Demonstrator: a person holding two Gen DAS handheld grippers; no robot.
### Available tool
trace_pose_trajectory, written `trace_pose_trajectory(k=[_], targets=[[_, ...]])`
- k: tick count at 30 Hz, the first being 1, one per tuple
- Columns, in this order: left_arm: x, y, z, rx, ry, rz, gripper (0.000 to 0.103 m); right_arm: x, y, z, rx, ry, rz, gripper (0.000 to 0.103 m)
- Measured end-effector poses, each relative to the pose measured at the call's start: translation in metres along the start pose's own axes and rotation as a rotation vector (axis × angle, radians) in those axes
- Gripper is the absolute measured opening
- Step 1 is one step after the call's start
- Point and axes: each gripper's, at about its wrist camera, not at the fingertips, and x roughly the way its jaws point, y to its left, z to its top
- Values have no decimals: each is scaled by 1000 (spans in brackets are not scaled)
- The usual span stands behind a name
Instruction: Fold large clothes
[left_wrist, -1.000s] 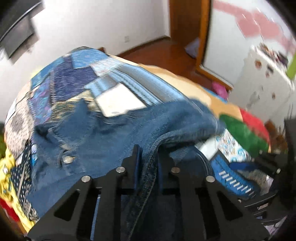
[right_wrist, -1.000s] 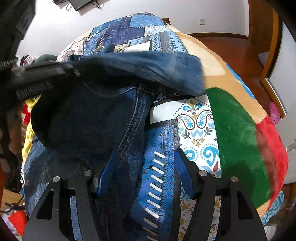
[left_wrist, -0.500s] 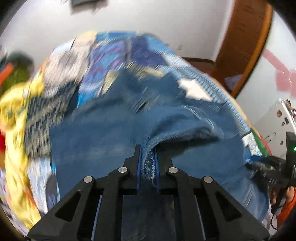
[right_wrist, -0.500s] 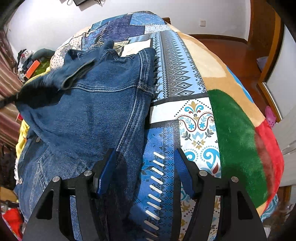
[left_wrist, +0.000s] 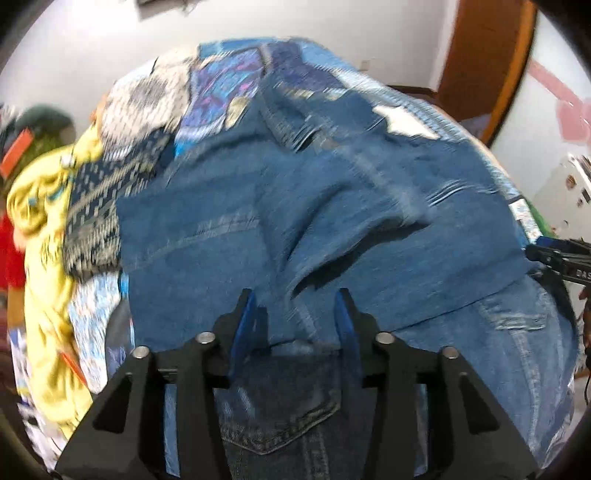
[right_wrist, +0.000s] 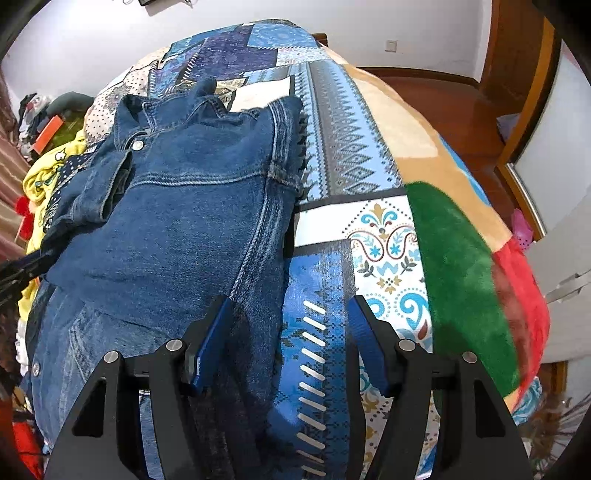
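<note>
A blue denim jacket (right_wrist: 177, 229) lies on the patchwork bedspread (right_wrist: 343, 147), with one side folded over its body. In the left wrist view the jacket (left_wrist: 314, 221) fills the middle, blurred. My left gripper (left_wrist: 297, 321) is open just above the denim, holding nothing. My right gripper (right_wrist: 290, 332) is open over the jacket's right edge and the bedspread, empty. The tip of the right gripper shows at the right edge of the left wrist view (left_wrist: 561, 258).
A yellow garment (left_wrist: 40, 236) and other clothes lie piled at the bed's left side. A green and red plush blanket (right_wrist: 465, 266) covers the bed's right edge. A wooden door (left_wrist: 484, 55) and wooden floor (right_wrist: 454, 99) lie beyond the bed.
My left gripper carried the jacket's side across and laid it over the body, then opened and let go. My right gripper stayed open and in place.
</note>
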Motion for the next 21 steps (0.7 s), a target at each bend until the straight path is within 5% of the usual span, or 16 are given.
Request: trace_pose_trajectory(k=[5, 9, 15, 21], targets=[[-6, -28, 22, 104, -50, -42, 60, -18, 11, 9, 1, -45, 29, 61], [18, -52, 32, 216, -4, -25, 70, -29, 25, 16, -25, -84, 50, 68], [63, -65, 41, 301, 53, 23, 71, -23, 40, 19, -55, -88, 79, 72], [56, -47, 51, 215, 36, -138, 32, 5, 40, 18, -42, -11, 70, 72]])
